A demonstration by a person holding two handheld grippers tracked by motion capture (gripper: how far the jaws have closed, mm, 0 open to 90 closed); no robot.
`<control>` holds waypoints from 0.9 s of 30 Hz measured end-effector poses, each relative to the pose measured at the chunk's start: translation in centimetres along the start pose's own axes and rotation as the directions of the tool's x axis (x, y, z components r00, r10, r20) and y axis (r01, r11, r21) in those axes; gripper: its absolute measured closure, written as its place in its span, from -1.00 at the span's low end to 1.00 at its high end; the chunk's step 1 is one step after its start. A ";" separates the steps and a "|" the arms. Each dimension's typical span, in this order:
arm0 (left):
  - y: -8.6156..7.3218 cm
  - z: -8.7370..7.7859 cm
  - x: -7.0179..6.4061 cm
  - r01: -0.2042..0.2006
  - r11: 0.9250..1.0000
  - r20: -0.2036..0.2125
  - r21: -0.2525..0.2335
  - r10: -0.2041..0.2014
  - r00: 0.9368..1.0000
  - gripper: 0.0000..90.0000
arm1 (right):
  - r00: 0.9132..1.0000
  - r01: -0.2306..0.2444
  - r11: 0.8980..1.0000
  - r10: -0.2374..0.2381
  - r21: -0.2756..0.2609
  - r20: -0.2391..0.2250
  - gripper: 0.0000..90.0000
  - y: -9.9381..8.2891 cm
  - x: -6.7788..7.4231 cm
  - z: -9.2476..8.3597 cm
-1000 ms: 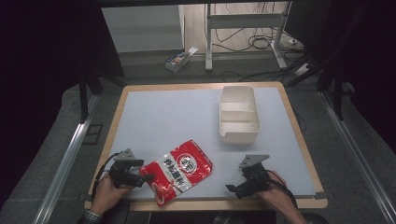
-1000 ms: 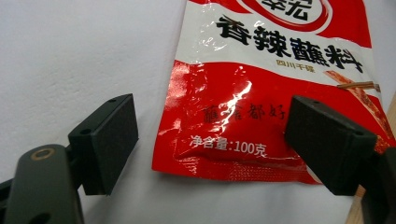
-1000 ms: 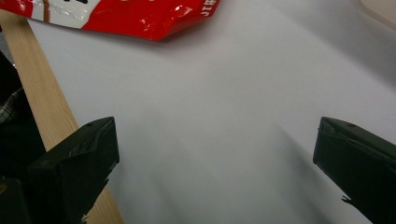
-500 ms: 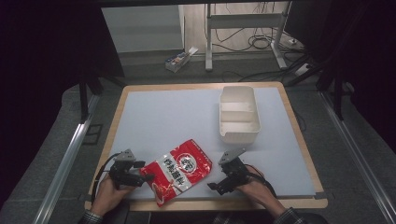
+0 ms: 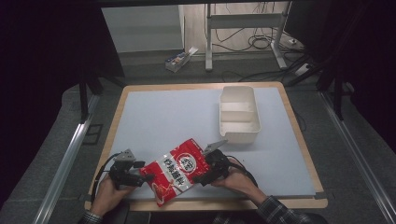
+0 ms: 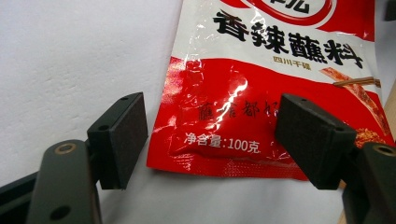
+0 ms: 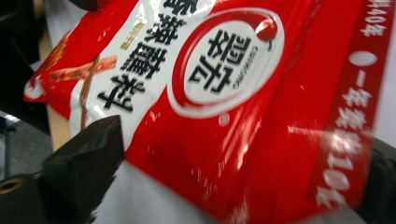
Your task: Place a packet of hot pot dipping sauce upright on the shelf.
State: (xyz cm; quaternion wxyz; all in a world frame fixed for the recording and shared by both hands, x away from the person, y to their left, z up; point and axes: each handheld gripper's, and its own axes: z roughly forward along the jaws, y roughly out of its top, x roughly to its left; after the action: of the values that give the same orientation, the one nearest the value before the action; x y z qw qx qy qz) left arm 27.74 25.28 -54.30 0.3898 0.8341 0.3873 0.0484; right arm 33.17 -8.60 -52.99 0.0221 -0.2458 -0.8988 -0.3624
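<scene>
A red and white snack packet [image 5: 177,170] lies flat near the table's front edge. In the left gripper view its bottom seam [image 6: 233,161] sits between my left gripper's [image 6: 217,140] black pads, with a gap at the left pad [image 6: 123,135]. That gripper [image 5: 140,176] is open and has narrowed slightly. My right gripper [image 5: 205,173] is at the packet's other end. In its own view the packet [image 7: 224,70] spans the space between the jaws of the right gripper [image 7: 243,154], blurred. These jaws have just been closing a little but still stand open.
A white divided container [image 5: 239,114] stands at the back right of the grey mat [image 5: 168,116]. The table's wooden front edge [image 5: 280,203] runs just below both hands. Cables trail from each gripper.
My right gripper has moved left along the table's front to the packet's right end. The left gripper and the packet have stayed in place.
</scene>
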 end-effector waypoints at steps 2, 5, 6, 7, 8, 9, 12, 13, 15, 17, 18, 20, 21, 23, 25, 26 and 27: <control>0.0 0.0 0.0 -0.001 1.000 -0.001 -0.001 0.001 1.000 -0.43 | 1.000 0.007 1.000 -0.007 0.013 0.030 -0.74 0.7 0.2 0.5; 0.0 0.0 -0.1 -0.004 1.000 -0.004 -0.003 0.004 1.000 -0.44 | 0.999 -0.001 1.000 0.000 0.003 0.043 -0.46 1.3 0.3 0.9; 0.0 0.0 -0.1 -0.009 1.000 -0.006 -0.002 0.009 1.000 -0.44 | 0.999 -0.012 1.000 0.012 -0.011 0.040 -0.18 1.9 0.3 1.3; 0.0 -0.1 -0.1 -0.017 1.000 -0.012 -0.002 0.017 1.000 -0.44 | 1.000 -0.013 1.000 0.013 -0.016 0.028 -0.07 2.1 0.3 1.5; 0.0 -0.1 -0.2 -0.020 1.000 -0.014 -0.004 0.020 1.000 -0.44 | 1.000 -0.008 1.000 0.008 -0.014 0.019 0.03 2.3 0.2 1.6; 0.0 -0.1 -0.2 -0.020 1.000 -0.014 -0.004 0.020 1.000 -0.44 | 1.000 -0.007 1.000 0.007 -0.012 0.011 0.13 2.5 0.2 1.8; 0.0 -0.1 -0.4 -0.036 0.999 -0.023 -0.008 0.036 0.999 -0.44 | 1.000 -0.024 1.000 0.024 0.006 -0.017 0.47 2.9 0.0 2.1; 0.0 -0.1 -0.4 -0.050 0.999 -0.024 -0.011 0.050 0.998 -0.44 | 0.999 -0.030 0.999 0.031 0.011 -0.021 0.58 3.0 0.0 2.2; 0.0 -0.1 -0.5 -0.058 0.998 -0.027 -0.013 0.057 0.998 -0.44 | 0.999 -0.021 1.000 0.021 0.021 -0.024 0.78 3.2 0.1 2.2; 0.0 -0.1 -0.6 -0.065 0.998 -0.035 -0.013 0.064 0.997 -0.49 | 1.000 0.001 0.999 0.000 0.034 -0.017 0.90 3.5 0.2 2.3; 0.1 -0.2 -0.8 -0.098 0.995 -0.067 -0.009 0.097 0.993 -0.54 | 1.000 0.003 0.999 -0.003 0.037 -0.019 0.94 3.6 0.3 2.3; 0.1 -0.2 -1.0 -0.115 0.993 -0.077 -0.009 0.114 0.990 -0.60 | 1.000 0.019 0.999 -0.018 0.040 -0.019 0.95 3.9 0.4 2.2; 0.2 -0.2 -1.2 -0.133 0.991 -0.089 -0.009 0.132 0.987 -0.60 | 1.000 0.019 0.999 -0.018 0.040 -0.019 0.95 3.9 0.4 2.2; 0.2 -0.3 -1.5 -0.162 0.987 -0.110 -0.007 0.160 0.981 -0.72 | 1.000 0.009 1.000 -0.008 0.024 -0.030 0.95 4.2 0.3 1.7; 0.2 -0.3 -1.7 -0.181 0.983 -0.140 -0.001 0.179 0.974 -0.85 | 0.999 0.012 1.000 -0.012 -0.002 -0.041 0.95 4.8 0.2 0.8; 0.2 -0.4 -1.7 -0.175 0.985 -0.157 -0.010 0.171 0.973 -0.90 | 0.999 0.016 1.000 -0.016 -0.010 -0.045 0.95 5.0 0.2 0.5; 0.2 -0.4 -1.7 -0.175 0.985 -0.157 -0.010 0.171 0.973 -0.92 | 0.999 0.015 1.000 -0.015 -0.016 -0.047 0.95 5.3 0.2 0.2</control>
State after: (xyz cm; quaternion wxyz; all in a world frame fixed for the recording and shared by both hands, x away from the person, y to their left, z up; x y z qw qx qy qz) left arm 26.55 24.31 -53.50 0.3624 0.8537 0.3420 0.1518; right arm 35.43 -5.18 -49.69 0.0388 -0.2305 -0.8969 -0.3753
